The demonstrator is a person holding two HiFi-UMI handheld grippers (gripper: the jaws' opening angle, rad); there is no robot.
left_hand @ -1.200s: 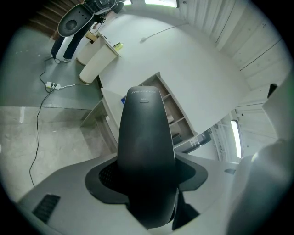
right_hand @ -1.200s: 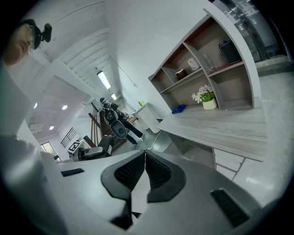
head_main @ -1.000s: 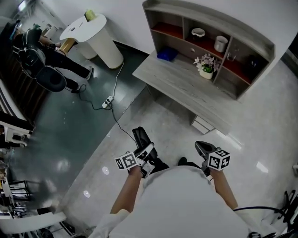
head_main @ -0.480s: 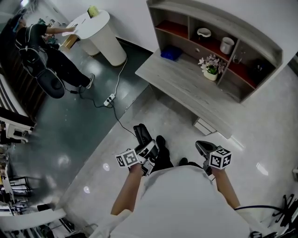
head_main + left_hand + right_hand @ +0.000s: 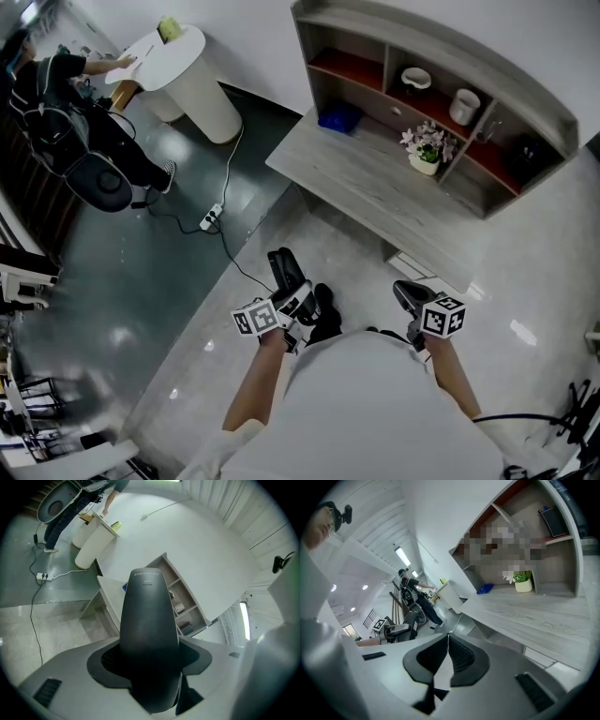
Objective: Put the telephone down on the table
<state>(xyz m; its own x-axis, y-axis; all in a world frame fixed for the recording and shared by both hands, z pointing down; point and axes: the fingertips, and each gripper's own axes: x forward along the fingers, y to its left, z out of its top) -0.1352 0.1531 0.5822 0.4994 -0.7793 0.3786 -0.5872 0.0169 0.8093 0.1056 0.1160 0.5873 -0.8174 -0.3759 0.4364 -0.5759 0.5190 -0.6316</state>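
1. The left hand-held gripper (image 5: 149,667) is closed on the telephone (image 5: 149,630), a dark handset. It grips the lower end, and the long rounded body points up and forward out of the jaws. I think it is gripped low so that the free end can reach the surface first when it is laid down.

2. The right hand-held gripper (image 5: 448,654) has its jaws pressed together with nothing between them. It hangs near the person's body, beside the left one but apart from it. It seems to have no work in this step, so it is kept out of the way.

3. The table (image 5: 375,192) is of grey wood and lies ahead of both hand-held grippers, well apart from them, with bare floor (image 5: 309,234) between. The telephone is therefore in the air and does not touch the table; in my judgement the task is at the carrying stage.

4. On the table, far ahead of the right hand-held gripper, a flower pot (image 5: 424,152) stands against the shelf unit (image 5: 525,89). A blue object (image 5: 337,117) lies far ahead of the left one. The front strip of the table nearest to the hand-held grippers is bare, so it looks the easiest place to set the telephone.

5. Another person (image 5: 66,89) stands far to the left of the left hand-held gripper, at a white round stand (image 5: 187,70), and takes no part.
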